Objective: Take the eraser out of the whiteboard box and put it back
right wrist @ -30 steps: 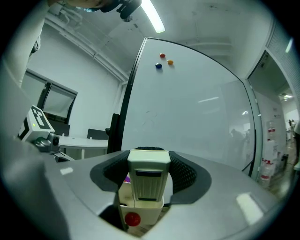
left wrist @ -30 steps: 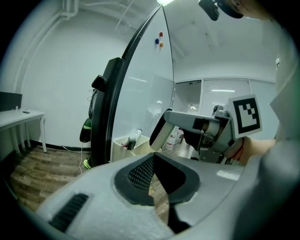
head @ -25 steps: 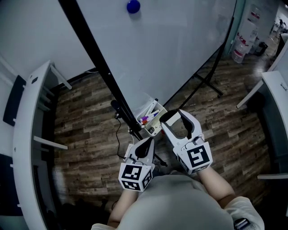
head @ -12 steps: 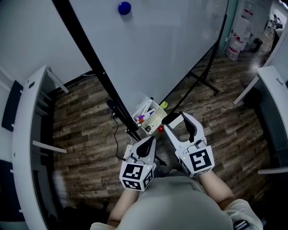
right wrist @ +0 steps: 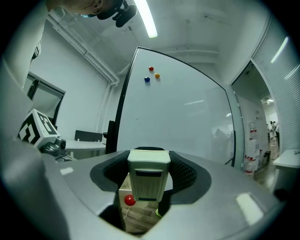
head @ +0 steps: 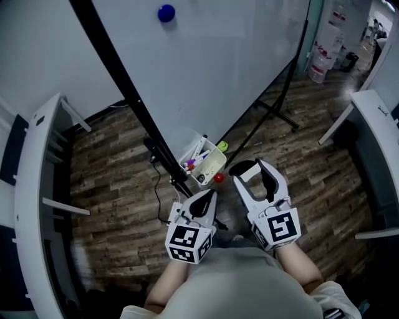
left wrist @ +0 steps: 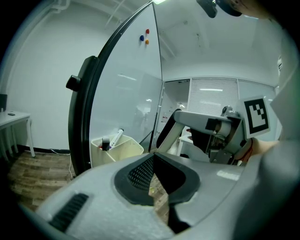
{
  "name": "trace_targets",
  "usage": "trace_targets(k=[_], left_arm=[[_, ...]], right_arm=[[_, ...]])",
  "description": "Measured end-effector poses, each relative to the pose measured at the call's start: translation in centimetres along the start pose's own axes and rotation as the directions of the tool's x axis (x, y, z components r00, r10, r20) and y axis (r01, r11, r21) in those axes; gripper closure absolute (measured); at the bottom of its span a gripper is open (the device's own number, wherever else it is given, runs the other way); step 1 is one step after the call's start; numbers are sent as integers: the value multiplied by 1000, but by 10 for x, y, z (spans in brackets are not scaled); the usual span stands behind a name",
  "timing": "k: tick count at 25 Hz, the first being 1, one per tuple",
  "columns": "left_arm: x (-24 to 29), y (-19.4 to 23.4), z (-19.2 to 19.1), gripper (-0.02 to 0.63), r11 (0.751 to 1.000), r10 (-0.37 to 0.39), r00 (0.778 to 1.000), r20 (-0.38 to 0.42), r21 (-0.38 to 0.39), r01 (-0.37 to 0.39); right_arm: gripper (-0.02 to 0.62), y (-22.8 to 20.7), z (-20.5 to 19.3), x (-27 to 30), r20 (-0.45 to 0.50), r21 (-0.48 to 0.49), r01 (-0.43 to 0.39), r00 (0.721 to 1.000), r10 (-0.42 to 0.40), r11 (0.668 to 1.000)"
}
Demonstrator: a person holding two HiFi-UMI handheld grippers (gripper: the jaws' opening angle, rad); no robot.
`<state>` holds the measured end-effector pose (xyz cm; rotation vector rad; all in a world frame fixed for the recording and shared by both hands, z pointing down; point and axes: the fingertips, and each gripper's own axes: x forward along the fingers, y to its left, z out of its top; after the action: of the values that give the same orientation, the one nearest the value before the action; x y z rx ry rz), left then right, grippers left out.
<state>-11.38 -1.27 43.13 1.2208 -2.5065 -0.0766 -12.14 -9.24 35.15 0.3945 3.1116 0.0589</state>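
The eraser [right wrist: 149, 180] is a pale block with a dark slot, and my right gripper [head: 252, 169] is shut on it. In the head view the eraser [head: 244, 168] shows dark between the two pads, to the right of the whiteboard box. The white box [head: 210, 164] hangs at the whiteboard's lower corner with markers in it and a red magnet [head: 219, 177] on its side. My left gripper [head: 204, 199] hovers just below the box, shut with nothing in it. The left gripper view has the box [left wrist: 118, 146] ahead on the left.
The whiteboard [head: 218, 68] on its black stand fills the upper view, with a blue magnet [head: 166, 13] on it. White desks stand at the left [head: 30, 187] and right [head: 374, 131]. A cable [head: 163, 187] runs over the wooden floor under the box.
My right gripper has drawn away from the box to the right with the eraser in it. The left gripper has barely shifted.
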Motion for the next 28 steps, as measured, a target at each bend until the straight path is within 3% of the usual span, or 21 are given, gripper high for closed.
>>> trace_targets(k=[19, 28], left_arm=[[6, -8, 4, 606, 999, -39, 999, -11, 38, 40], [9, -8, 13, 604, 999, -47, 999, 25, 11, 47]], right_arm=[[328, -4, 0, -7, 6, 10, 26, 1000, -26, 1000], [328, -5, -1, -2, 3, 11, 19, 1000, -19, 1000]])
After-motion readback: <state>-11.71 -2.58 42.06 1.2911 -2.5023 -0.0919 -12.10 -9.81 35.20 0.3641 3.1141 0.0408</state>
